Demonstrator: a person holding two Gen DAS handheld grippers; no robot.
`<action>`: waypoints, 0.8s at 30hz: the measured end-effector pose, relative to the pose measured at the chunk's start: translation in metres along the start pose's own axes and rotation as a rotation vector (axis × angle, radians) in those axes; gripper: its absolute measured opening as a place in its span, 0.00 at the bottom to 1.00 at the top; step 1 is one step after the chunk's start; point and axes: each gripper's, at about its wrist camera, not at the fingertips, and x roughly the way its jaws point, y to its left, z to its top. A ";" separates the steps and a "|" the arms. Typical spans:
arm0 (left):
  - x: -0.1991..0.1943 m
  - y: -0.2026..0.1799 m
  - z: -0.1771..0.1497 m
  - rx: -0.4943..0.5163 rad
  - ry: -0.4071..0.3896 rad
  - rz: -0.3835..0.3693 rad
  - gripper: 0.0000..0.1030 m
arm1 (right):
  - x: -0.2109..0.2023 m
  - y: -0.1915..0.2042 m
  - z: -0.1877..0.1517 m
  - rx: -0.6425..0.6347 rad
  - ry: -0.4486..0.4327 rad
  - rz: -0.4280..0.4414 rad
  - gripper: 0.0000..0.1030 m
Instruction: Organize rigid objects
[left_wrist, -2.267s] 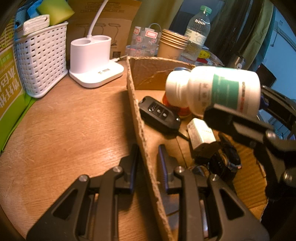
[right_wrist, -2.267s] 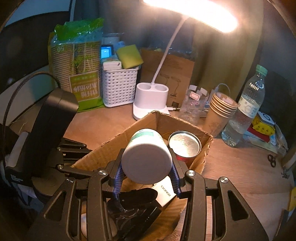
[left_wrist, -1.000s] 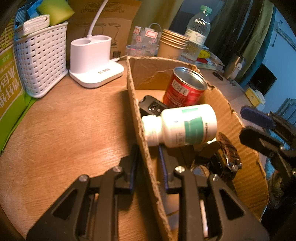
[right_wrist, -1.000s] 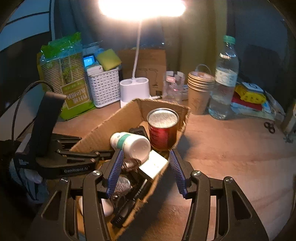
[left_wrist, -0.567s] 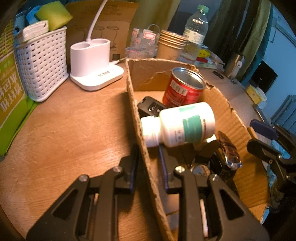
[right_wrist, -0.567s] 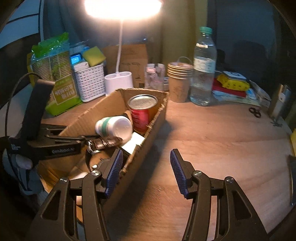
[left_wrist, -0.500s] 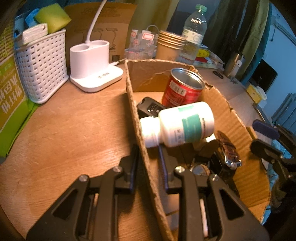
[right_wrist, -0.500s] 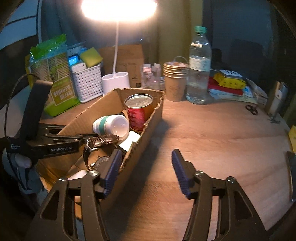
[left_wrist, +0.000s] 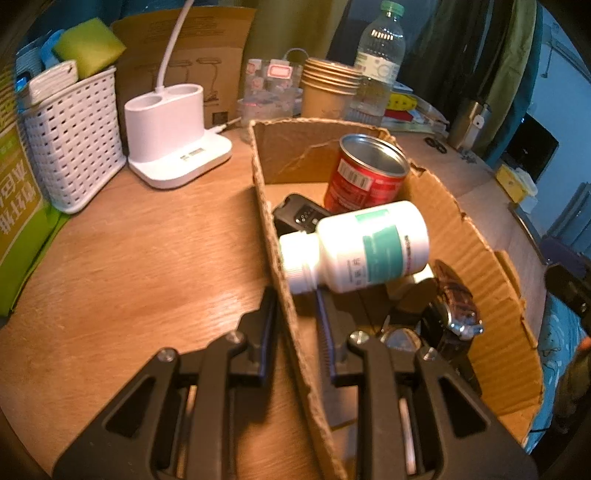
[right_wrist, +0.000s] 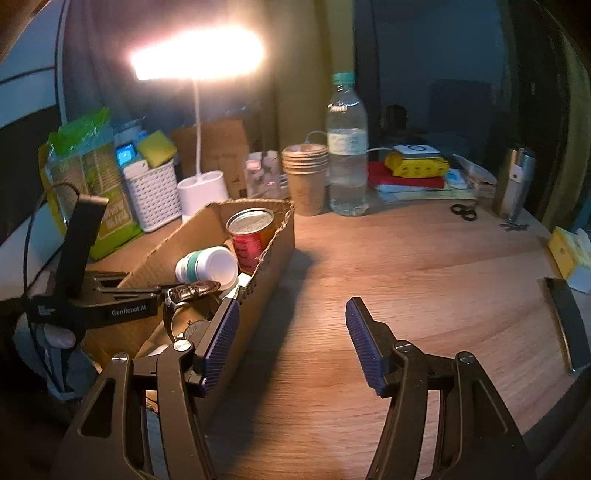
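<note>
While the left claw (left_wrist: 293, 314) pinches the box (left_wrist: 476, 251) wall steady, the spread, empty right claw (right_wrist: 291, 343) beside the box should seek another item; the bottle (left_wrist: 364, 245) lies inside.

Wooden table (right_wrist: 424, 266), warm grain, curved edge nearest the tool. Lit desk lamp (right_wrist: 197, 59) far left ahead, glare washing out its head; white base (left_wrist: 173, 147) on the table. Dark curtains (right_wrist: 303, 74) behind the clutter ahead. Bluish wall (left_wrist: 565, 110) off to the right.
</note>
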 end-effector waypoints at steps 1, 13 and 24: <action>0.001 -0.004 0.001 0.003 0.001 0.005 0.22 | -0.002 -0.003 -0.001 0.010 -0.004 -0.004 0.62; 0.022 -0.056 0.012 0.086 0.018 0.033 0.22 | -0.020 -0.043 -0.016 0.103 -0.039 -0.058 0.62; 0.009 -0.085 0.007 0.175 -0.069 0.214 0.54 | -0.037 -0.044 -0.019 0.106 -0.082 -0.106 0.63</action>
